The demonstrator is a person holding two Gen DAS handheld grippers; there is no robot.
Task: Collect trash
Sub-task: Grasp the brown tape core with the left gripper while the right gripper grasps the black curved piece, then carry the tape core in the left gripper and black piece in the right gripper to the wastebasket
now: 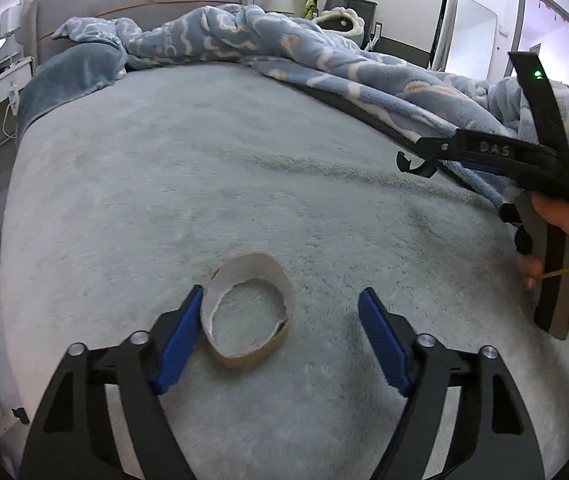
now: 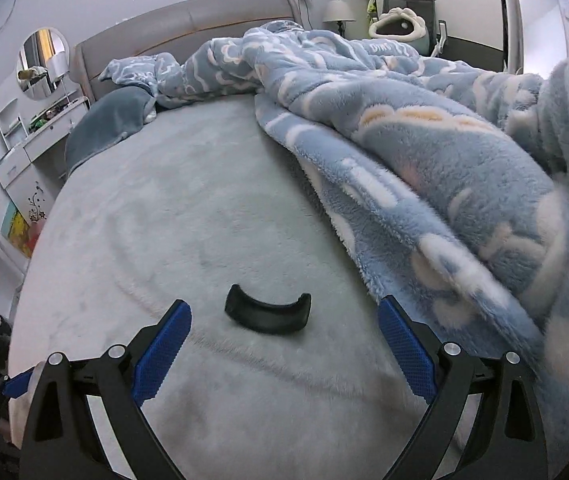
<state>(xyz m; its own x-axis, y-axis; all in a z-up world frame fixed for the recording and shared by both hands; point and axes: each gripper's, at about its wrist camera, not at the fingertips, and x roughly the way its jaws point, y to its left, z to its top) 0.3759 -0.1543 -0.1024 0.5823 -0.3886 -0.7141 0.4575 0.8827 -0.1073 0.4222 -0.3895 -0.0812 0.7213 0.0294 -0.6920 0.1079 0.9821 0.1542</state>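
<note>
A torn cardboard ring (image 1: pixel 280 280), like a spent tape core, lies on the grey bed sheet (image 1: pixel 204 168). My left gripper (image 1: pixel 282 312) is open around it, the left blue pad touching or almost touching its left side. A curved black plastic piece (image 2: pixel 267 314) lies on the sheet between the open fingers of my right gripper (image 2: pixel 284 320), just ahead of the tips. The right gripper also shows in the left wrist view (image 1: pixel 416 166), held in a hand at the right above the sheet.
A rumpled blue patterned blanket (image 2: pixel 424 152) covers the right half of the bed, close to my right gripper's right finger. A grey-blue pillow (image 2: pixel 108 120) and headboard (image 2: pixel 188 20) are at the far end. A white dresser (image 2: pixel 40 132) stands left of the bed.
</note>
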